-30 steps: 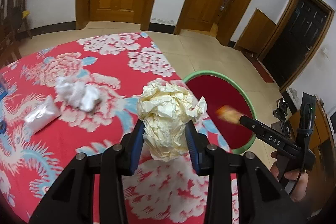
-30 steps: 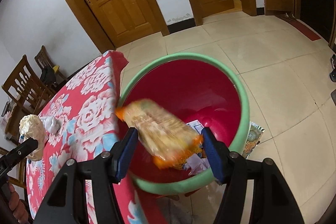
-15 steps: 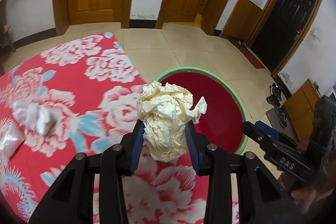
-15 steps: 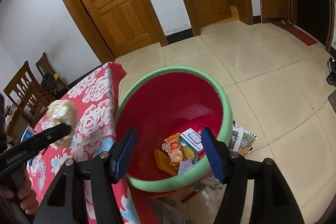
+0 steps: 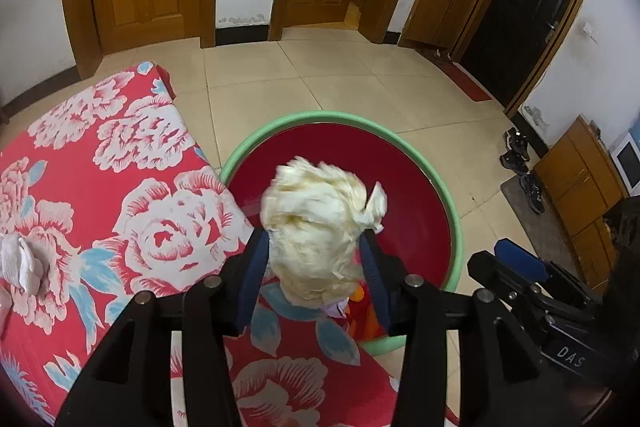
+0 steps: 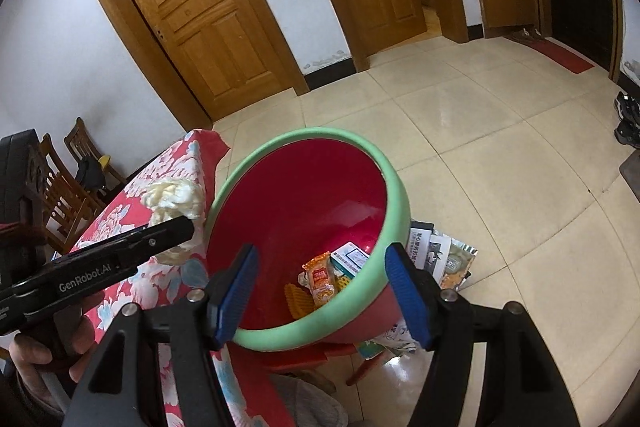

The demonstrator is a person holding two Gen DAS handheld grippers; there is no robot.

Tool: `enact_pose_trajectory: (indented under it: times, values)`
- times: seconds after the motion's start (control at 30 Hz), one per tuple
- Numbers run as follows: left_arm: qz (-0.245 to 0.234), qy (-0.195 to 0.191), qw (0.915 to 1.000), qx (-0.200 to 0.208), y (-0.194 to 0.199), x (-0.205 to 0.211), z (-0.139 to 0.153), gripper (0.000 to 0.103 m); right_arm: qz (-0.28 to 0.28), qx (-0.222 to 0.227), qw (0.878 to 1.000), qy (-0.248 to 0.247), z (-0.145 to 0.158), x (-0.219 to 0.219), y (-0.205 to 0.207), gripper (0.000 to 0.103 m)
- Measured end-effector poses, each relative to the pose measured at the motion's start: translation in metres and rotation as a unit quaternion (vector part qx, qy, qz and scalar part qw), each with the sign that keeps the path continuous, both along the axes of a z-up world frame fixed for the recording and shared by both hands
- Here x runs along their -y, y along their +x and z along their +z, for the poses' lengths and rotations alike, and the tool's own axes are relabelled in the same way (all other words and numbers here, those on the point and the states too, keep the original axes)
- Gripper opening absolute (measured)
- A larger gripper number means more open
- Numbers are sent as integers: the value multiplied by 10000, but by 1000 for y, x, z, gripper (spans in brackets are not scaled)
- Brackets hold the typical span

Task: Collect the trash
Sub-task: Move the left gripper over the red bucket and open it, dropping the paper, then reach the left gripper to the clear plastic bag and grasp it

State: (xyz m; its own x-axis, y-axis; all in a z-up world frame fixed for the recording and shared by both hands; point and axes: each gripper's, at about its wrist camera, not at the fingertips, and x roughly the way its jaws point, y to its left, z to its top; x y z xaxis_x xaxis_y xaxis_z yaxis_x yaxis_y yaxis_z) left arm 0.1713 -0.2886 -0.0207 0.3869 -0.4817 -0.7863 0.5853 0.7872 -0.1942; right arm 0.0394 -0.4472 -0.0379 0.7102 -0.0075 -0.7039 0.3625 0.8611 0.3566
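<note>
Red floral cloth [image 5: 120, 187] covers the table beside a green-rimmed red bin [image 5: 448, 203]. Blurred and cream-coloured, the crumpled paper ball [image 5: 320, 235] sits between the left gripper [image 5: 316, 275] jaws, which have just been opening, near the bin's edge. The right gripper [image 6: 324, 291] stands open and empty over the bin.

My left gripper [image 5: 314, 263] has carried the crumpled yellow paper ball [image 5: 318, 227] from over the floral tablecloth [image 5: 120, 195] to the red bin [image 5: 451, 223]; its jaws have just been opening, the blurred ball between them. The orange snack packet [image 6: 320, 279] has left my right gripper [image 6: 322, 293] and lies inside the bin.
</note>
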Motion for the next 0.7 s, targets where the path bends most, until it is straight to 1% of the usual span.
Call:
enact_pose_trajectory:
  times: [0.1,0.33,0.7]
  values:
    - [-25,-1,10000,19,-2,2,0,50,-26,-6,10000,18,1,1,-2,69]
    - [30,-14,10000,61,-4,-6,5,50,-13,-1,10000,46,1,0,-4,69]
    - [427,-49,9990,128,-9,-53,17,50,157,119,9998,16,14,-15,-11,71]
